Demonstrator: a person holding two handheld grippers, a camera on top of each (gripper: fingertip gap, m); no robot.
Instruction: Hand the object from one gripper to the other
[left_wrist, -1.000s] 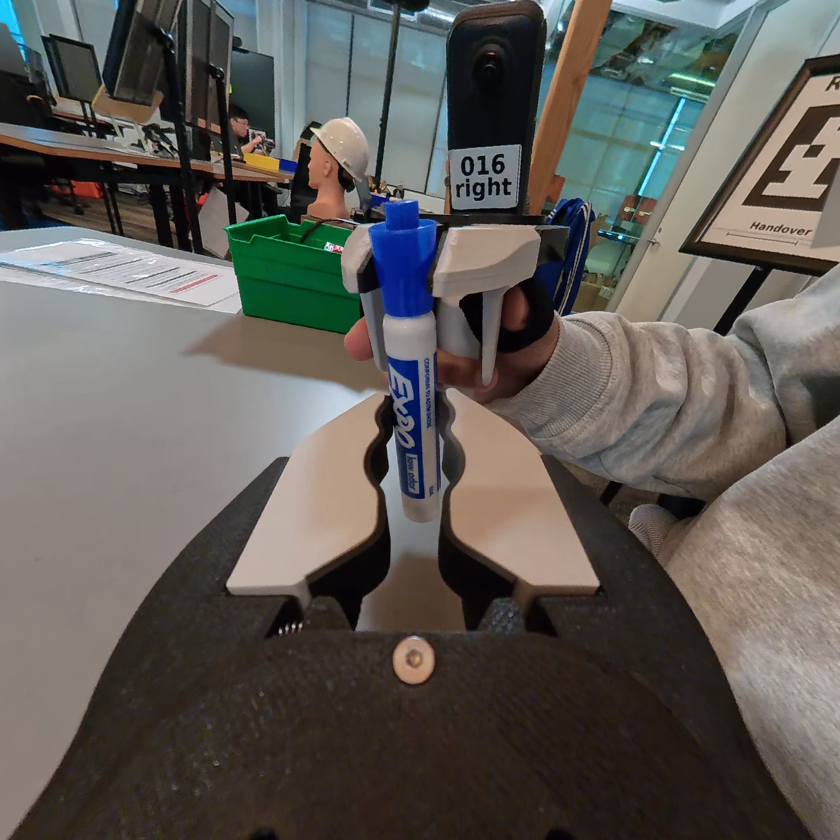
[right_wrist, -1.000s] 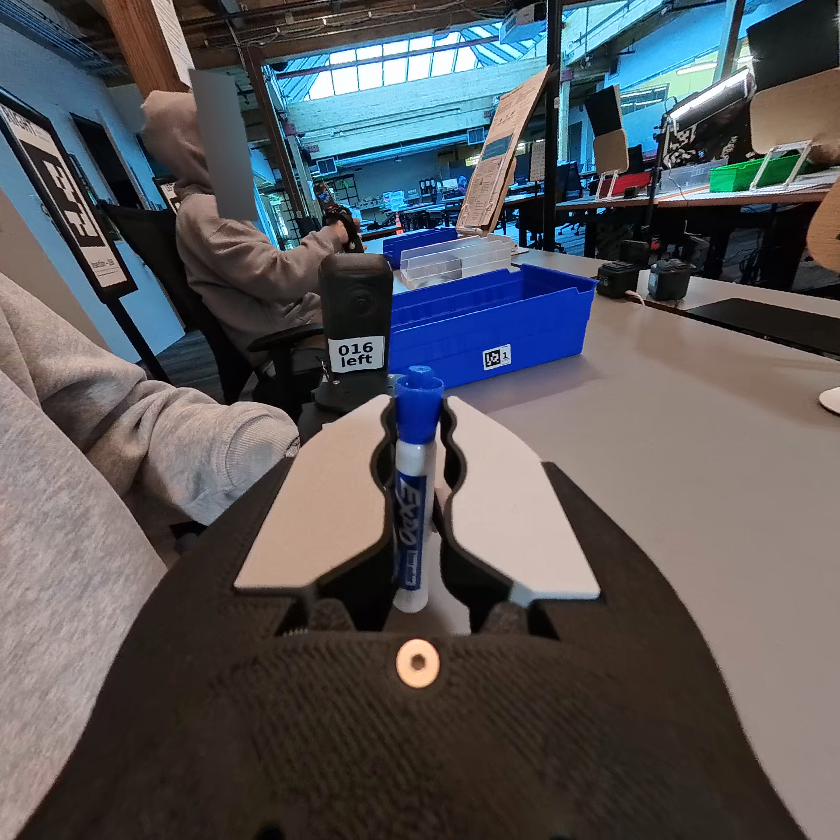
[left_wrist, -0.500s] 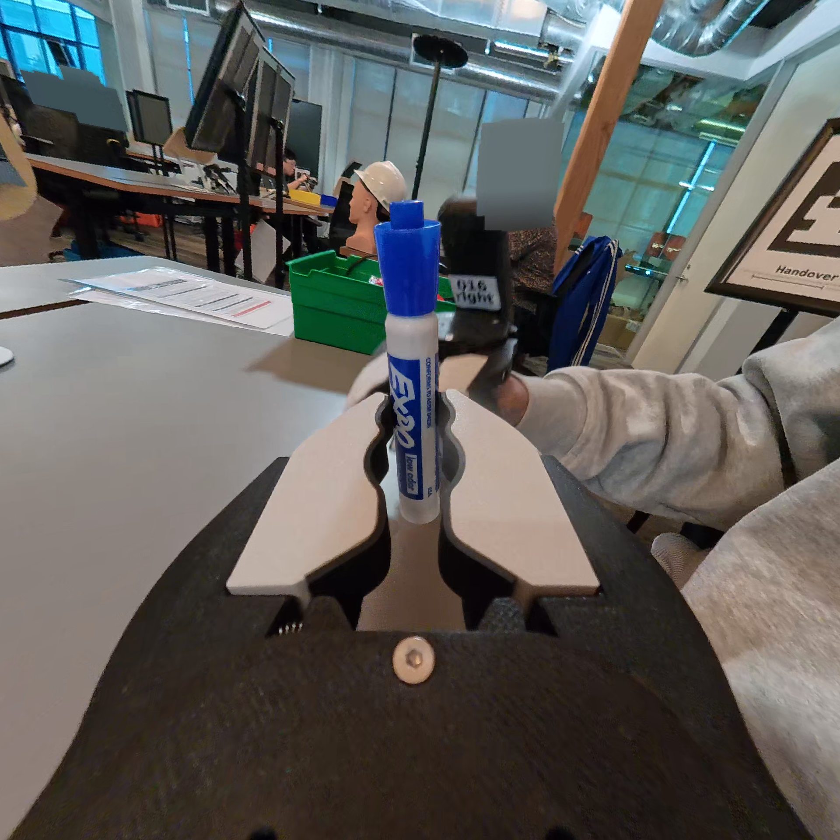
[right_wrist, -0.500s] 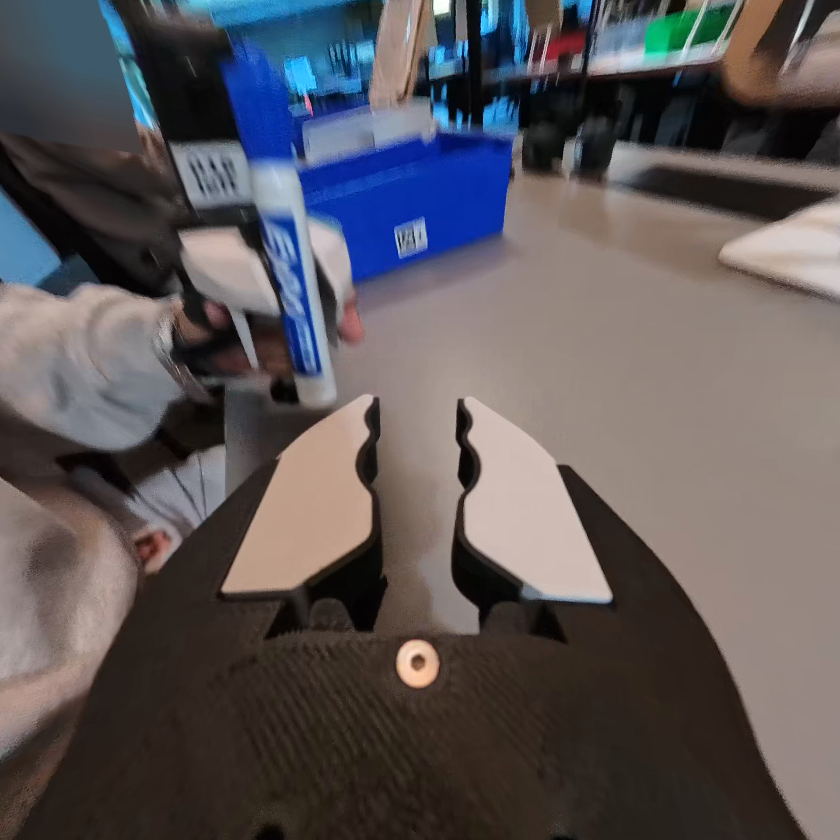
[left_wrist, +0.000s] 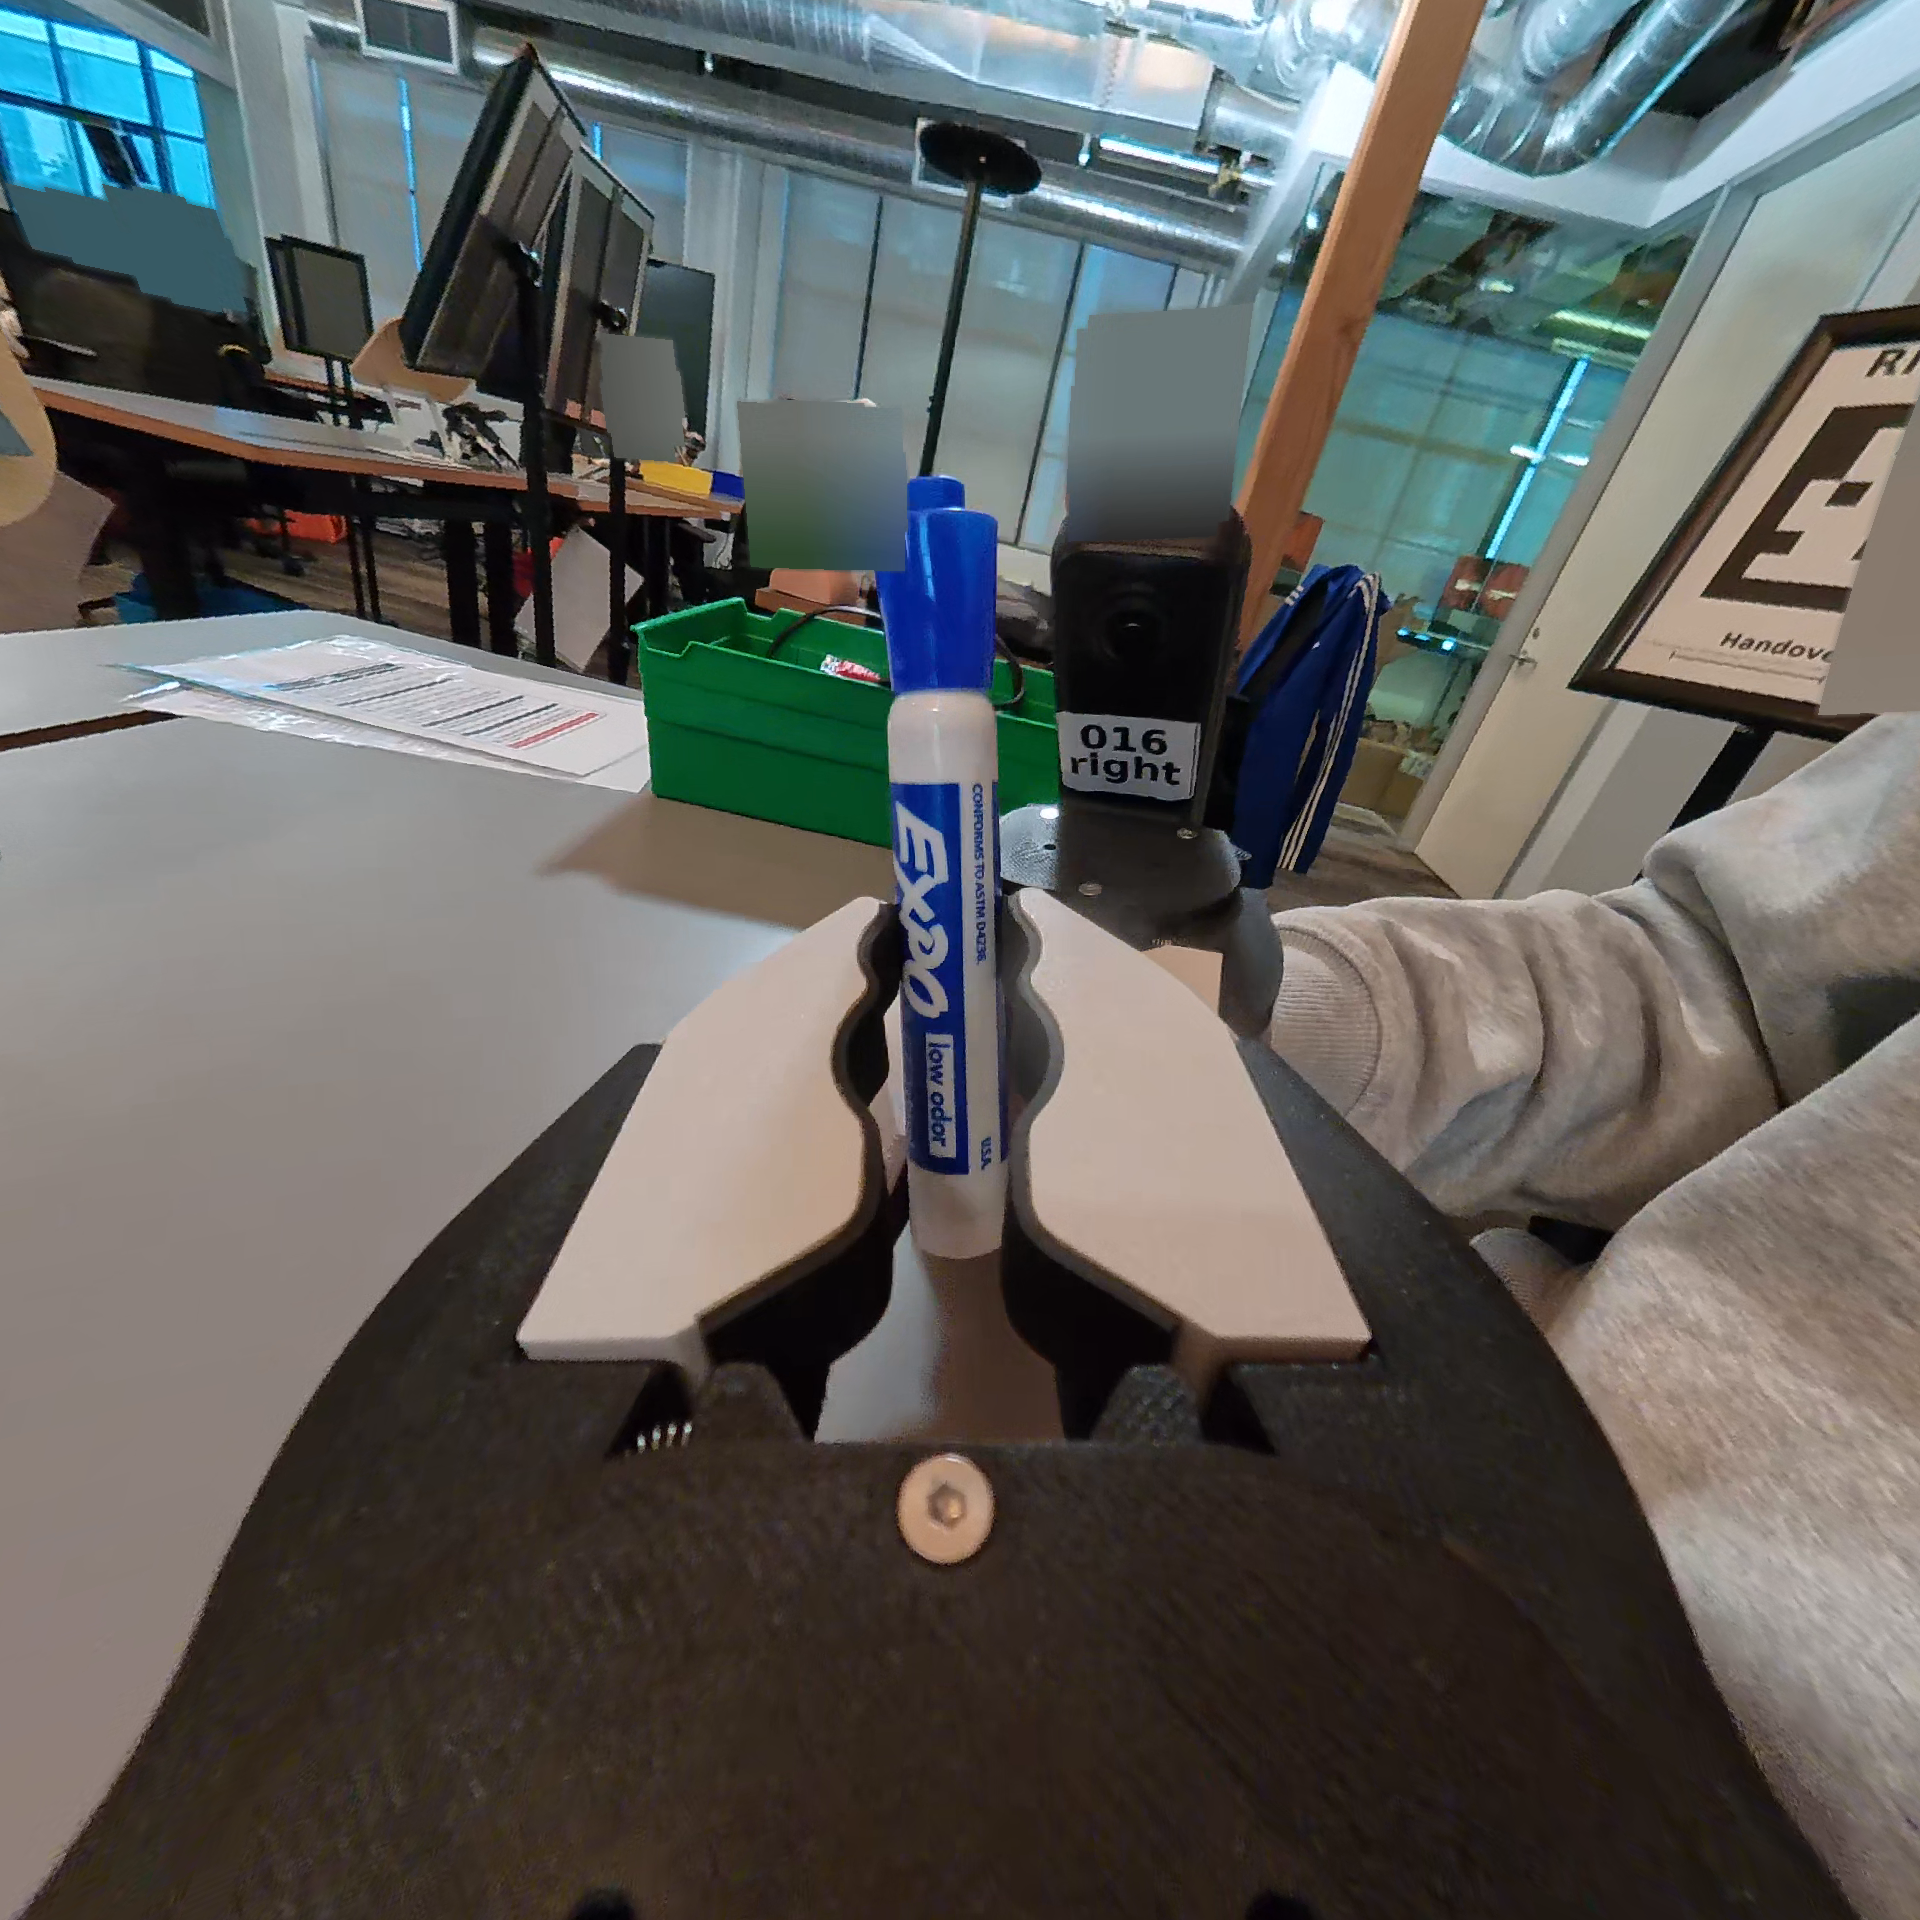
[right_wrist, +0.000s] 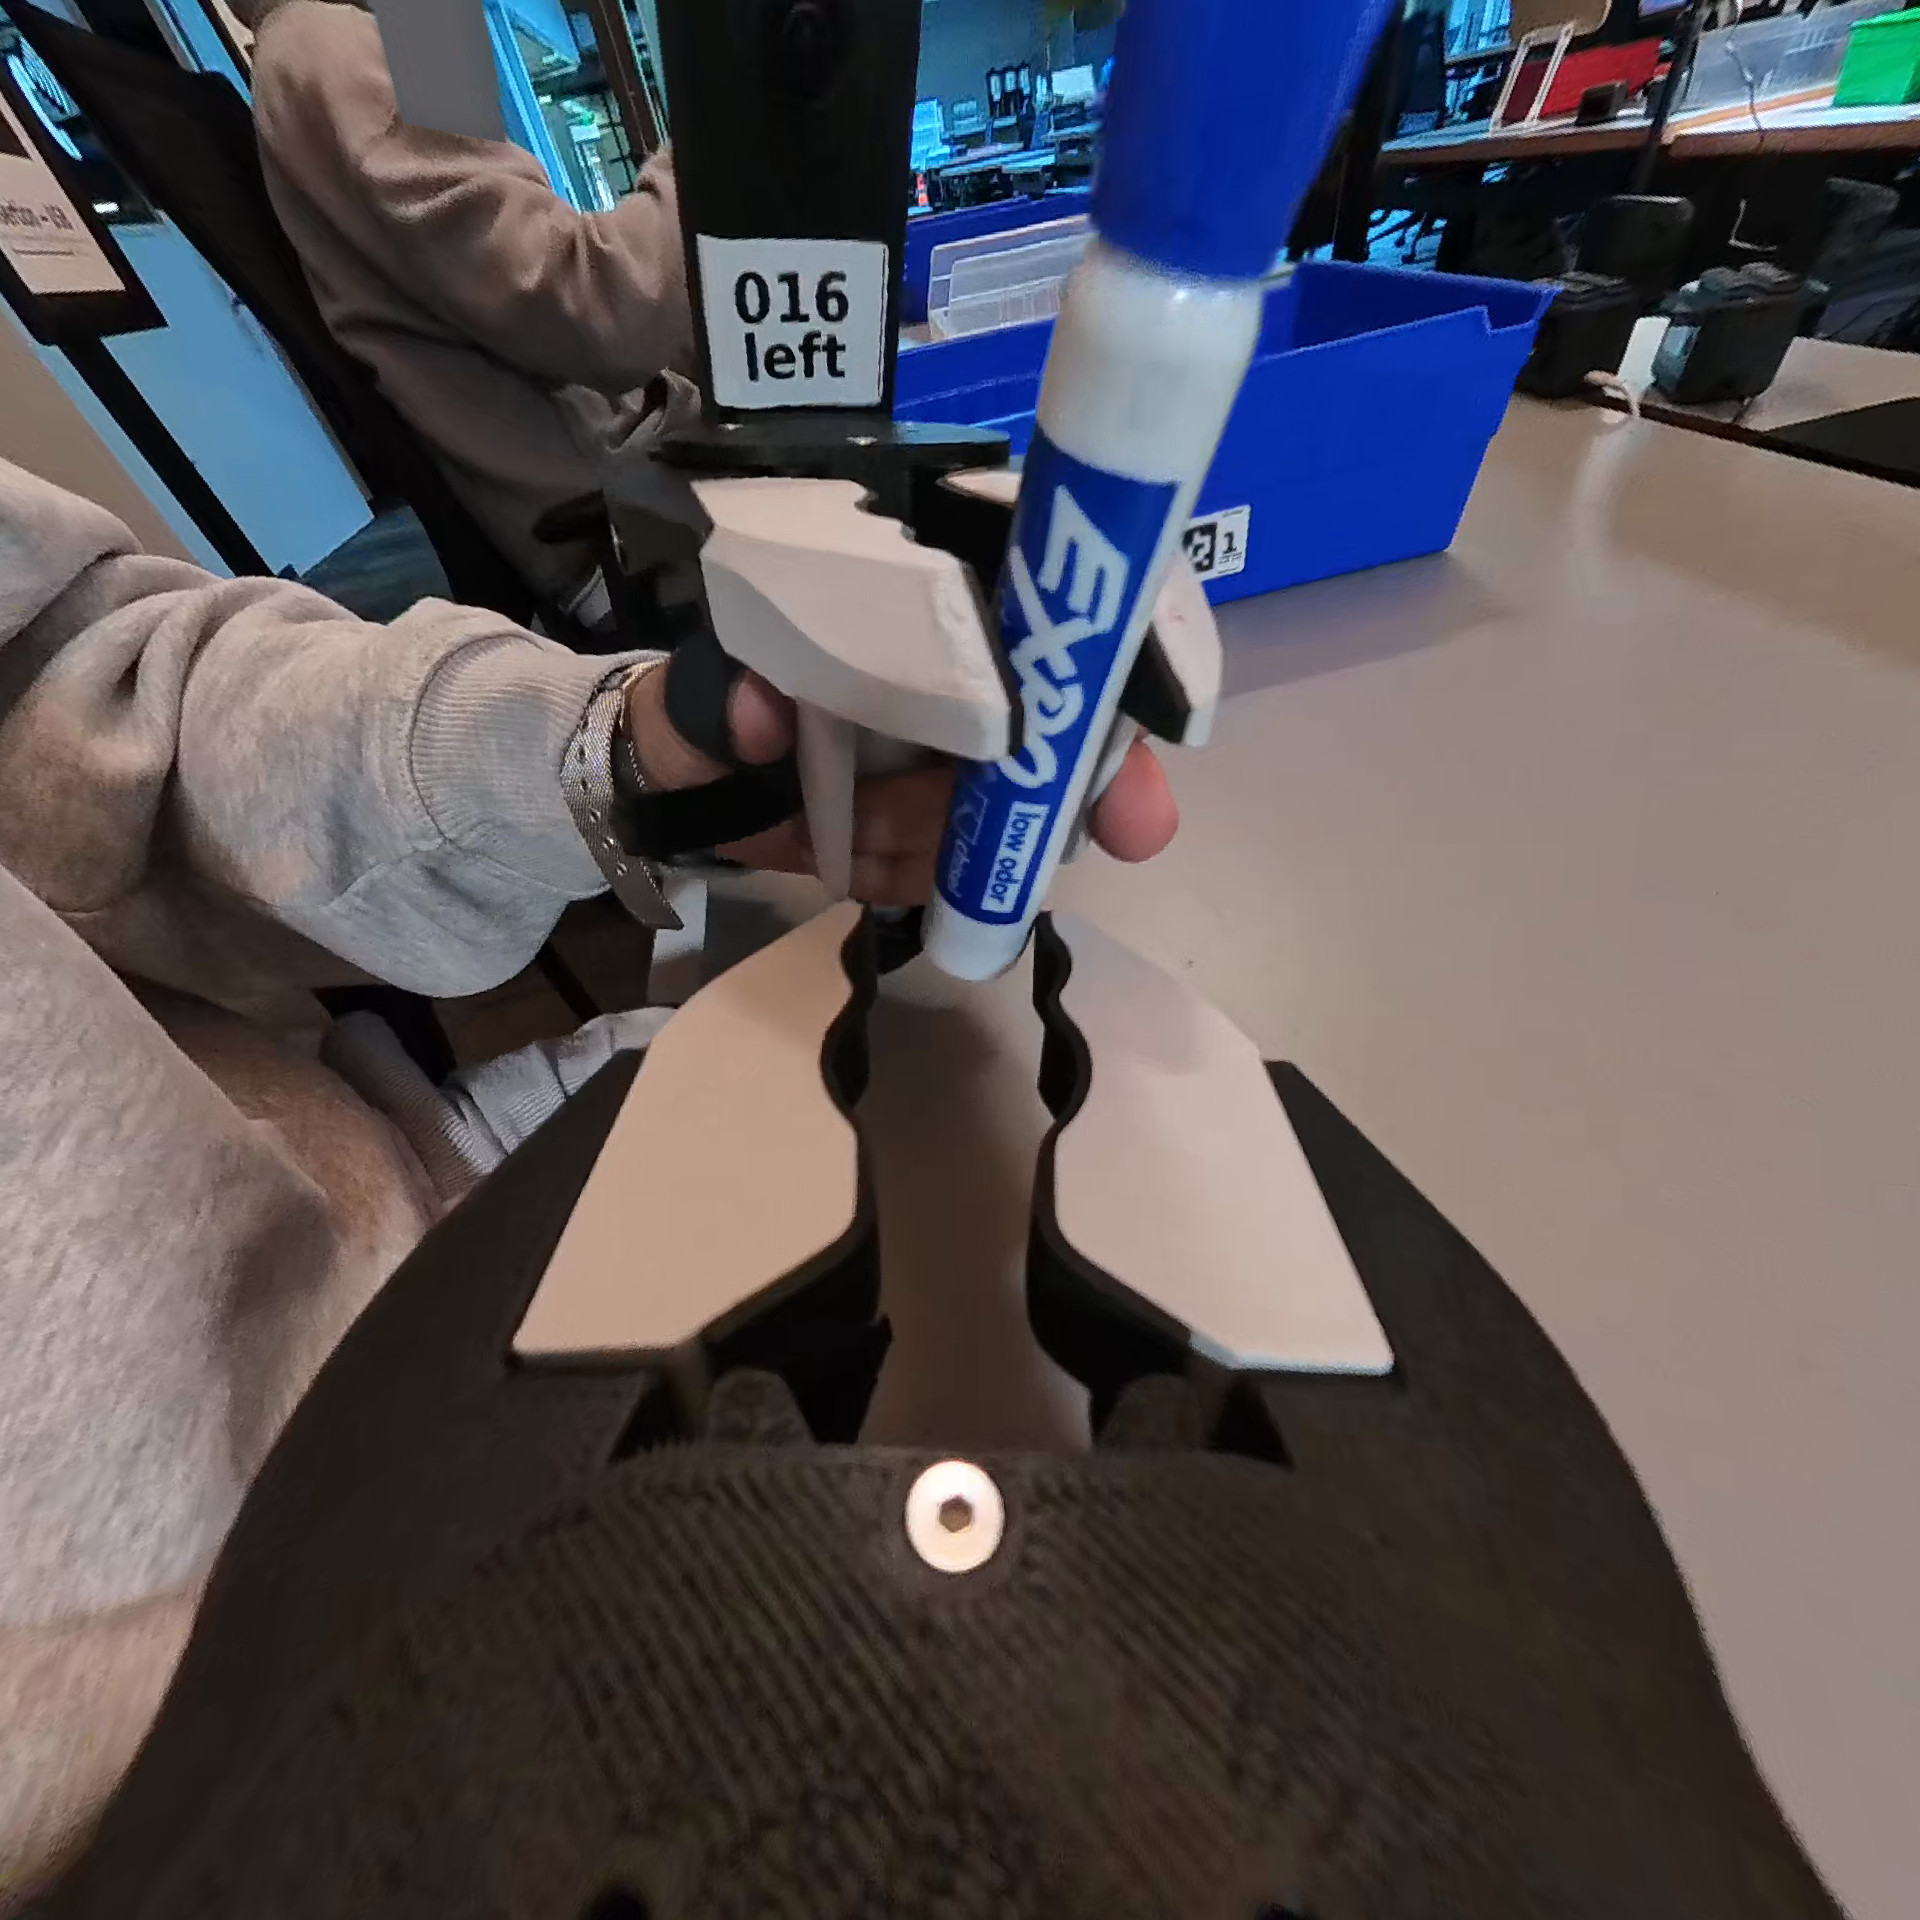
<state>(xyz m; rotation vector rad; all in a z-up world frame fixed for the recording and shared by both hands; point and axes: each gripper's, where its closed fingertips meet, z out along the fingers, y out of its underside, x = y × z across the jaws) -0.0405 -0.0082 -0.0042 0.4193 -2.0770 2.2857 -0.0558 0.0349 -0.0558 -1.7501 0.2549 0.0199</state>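
Note:
A white marker with a blue cap and a blue label (left_wrist: 943, 935) stands upright between the fingers of my left gripper (left_wrist: 948, 912), which is shut on its lower half. In the right wrist view the left gripper (right_wrist: 1086, 717) holds the marker (right_wrist: 1091, 582) tilted, cap up and to the right. My right gripper (right_wrist: 951, 935) is open and empty. The marker's bottom end hangs just at its fingertips, not between the pads. In the left wrist view only the right gripper's camera body (left_wrist: 1143, 644) shows behind the marker; its fingers are hidden.
Both grippers are over a grey table (left_wrist: 312, 987). A green bin (left_wrist: 769, 727) and papers (left_wrist: 416, 696) lie at its far side, and a blue bin (right_wrist: 1351, 416) stands behind the left gripper. A framed sign on a stand (left_wrist: 1787, 540) and a seated person (right_wrist: 436, 208) are beside the table. One gripper's finger ends stand about 7 centimetres off the other's.
A second ago both grippers were shut on the marker. The right gripper has opened, let go and drawn back and down. The left gripper keeps the marker, now tilted in the right view.

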